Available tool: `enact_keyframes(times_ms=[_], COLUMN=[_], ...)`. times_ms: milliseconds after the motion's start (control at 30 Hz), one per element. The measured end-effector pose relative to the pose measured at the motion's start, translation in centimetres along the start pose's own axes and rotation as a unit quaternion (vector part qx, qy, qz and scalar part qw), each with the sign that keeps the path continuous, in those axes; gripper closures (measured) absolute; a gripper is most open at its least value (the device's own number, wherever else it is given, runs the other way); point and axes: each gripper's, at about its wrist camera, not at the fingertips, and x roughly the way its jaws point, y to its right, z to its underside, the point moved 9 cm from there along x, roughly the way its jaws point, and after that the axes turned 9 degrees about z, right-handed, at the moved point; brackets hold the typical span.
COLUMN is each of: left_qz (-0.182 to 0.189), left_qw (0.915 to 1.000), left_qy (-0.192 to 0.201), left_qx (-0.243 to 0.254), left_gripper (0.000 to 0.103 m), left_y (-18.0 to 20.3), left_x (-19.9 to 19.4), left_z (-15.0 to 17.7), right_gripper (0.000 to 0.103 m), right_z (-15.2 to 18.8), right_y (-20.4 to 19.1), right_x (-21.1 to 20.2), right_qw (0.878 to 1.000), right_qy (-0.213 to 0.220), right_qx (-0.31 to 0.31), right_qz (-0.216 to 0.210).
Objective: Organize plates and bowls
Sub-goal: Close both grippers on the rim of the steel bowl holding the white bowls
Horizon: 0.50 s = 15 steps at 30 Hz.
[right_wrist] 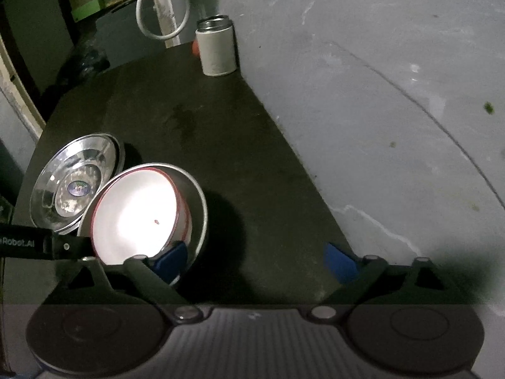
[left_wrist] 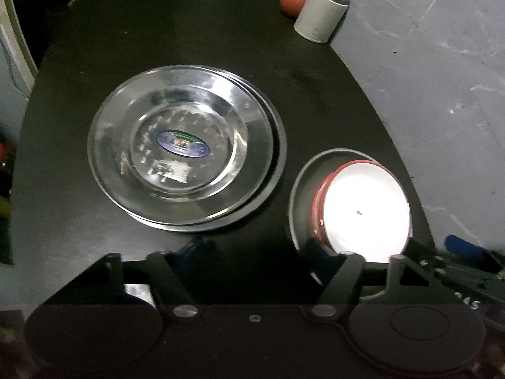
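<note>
The black table [left_wrist: 189,31] is the largest thing in view, a dark matte top with rounded corners standing on a grey marbled floor [left_wrist: 442,79]; everything else is placed against it.

Near the middle of the table sits the stack of steel plates [left_wrist: 186,145], shiny and shallow, the top one carrying an oval blue sticker at its centre. At least two rims show, slightly offset from each other.

Toward the table's right edge, just beside the plates, stands the grey bowl [left_wrist: 300,195], a metal one with a thin rim. Nested inside it is the red bowl [left_wrist: 366,211], red outside and glaring white inside, tilted against the grey bowl's wall rather than lying flat.

At the table's far right corner stands a white canister [left_wrist: 322,12] with an open metal neck, upright. A red ball [left_wrist: 293,0] lies touching or just behind it, half hidden in the right wrist view.

The left gripper [left_wrist: 255,249] hovers over the table's near edge with its blue-padded fingers spread wide, one tip near the plates, the other at the grey bowl's rim, holding nothing.

The right gripper [right_wrist: 255,259] is likewise spread wide: its left pad lies at the near rim of the grey bowl, its right pad over the table's right edge, and I cannot tell whether the pad touches the bowl.
</note>
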Motion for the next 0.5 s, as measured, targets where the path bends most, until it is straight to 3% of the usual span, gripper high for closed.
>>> enact_keyframes(times_ms=[200, 333, 467, 500], left_qz=[0.024, 0.047, 0.053, 0.055], left_qw=[0.9997, 0.9988, 0.9985, 0.9984], left_qy=[-0.002, 0.001, 0.003, 0.003], left_qx=[0.005, 0.008, 0.012, 0.009], left_gripper=[0.061, 0.083, 0.087, 0.088], left_y=[0.9, 1.7, 2.2, 2.1], left_x=[0.4, 0.4, 0.4, 0.4], left_z=[0.0, 0.0, 0.0, -0.1], right_gripper=[0.015, 0.030, 0.052, 0.054], right_z=[0.0, 0.0, -0.1, -0.1], right_y=[-0.1, -0.5, -1.3, -1.4], right_x=[0.2, -0.1, -0.5, -0.5], right_qw=[1.000, 0.999, 0.998, 0.998], right_qy=[-0.001, -0.001, 0.000, -0.002], right_qx=[0.007, 0.006, 0.000, 0.002], right_qz=[-0.011, -0.035, -0.059, -0.066])
